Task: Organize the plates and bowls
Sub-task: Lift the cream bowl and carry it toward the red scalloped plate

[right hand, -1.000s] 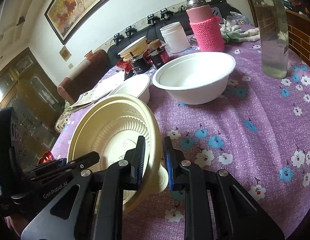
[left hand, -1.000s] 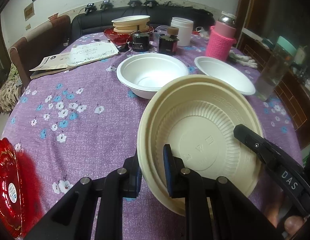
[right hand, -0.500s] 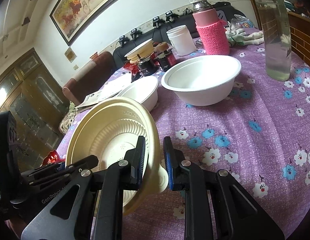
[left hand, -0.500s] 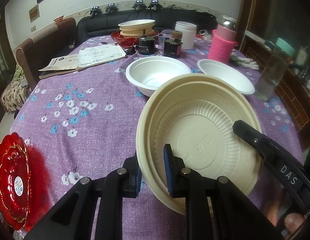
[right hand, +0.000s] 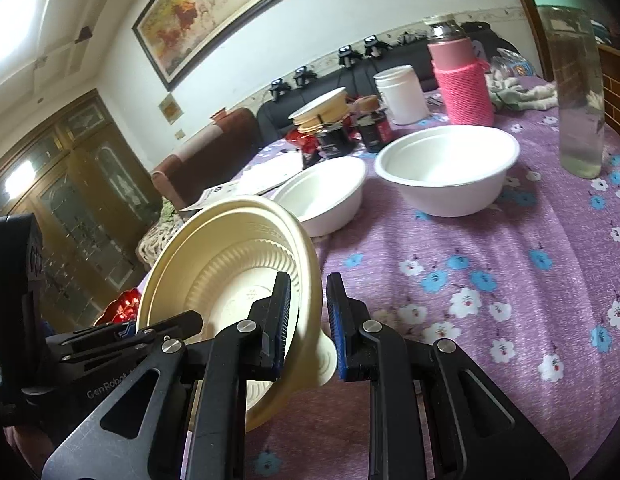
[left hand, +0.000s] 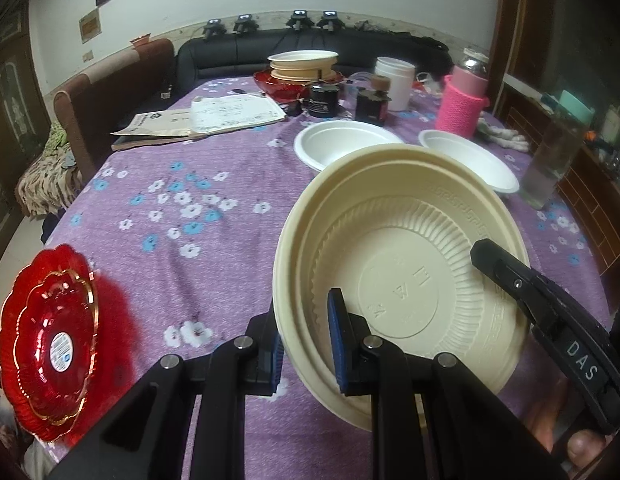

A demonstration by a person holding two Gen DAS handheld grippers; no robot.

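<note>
A cream ribbed bowl, which looks like two nested ones, hangs tilted above the purple cloth. My left gripper is shut on its near left rim, one pad inside and one outside. My right gripper is shut on the opposite rim of the same cream bowl; one of its fingers lies inside the bowl in the left wrist view. Two white bowls sit side by side beyond. At the near left edge lies a red glass plate. A stack of cream plates stands on a red dish at the far end.
A pink knitted bottle, a white jar and two dark jars stand behind the white bowls. A tall water bottle is at the right edge. Papers lie at the far left. Chairs and a sofa ring the table.
Both grippers have drawn back toward me with the cream bowl held between them. The far items look smaller, and the red plate shows more fully at the left.
</note>
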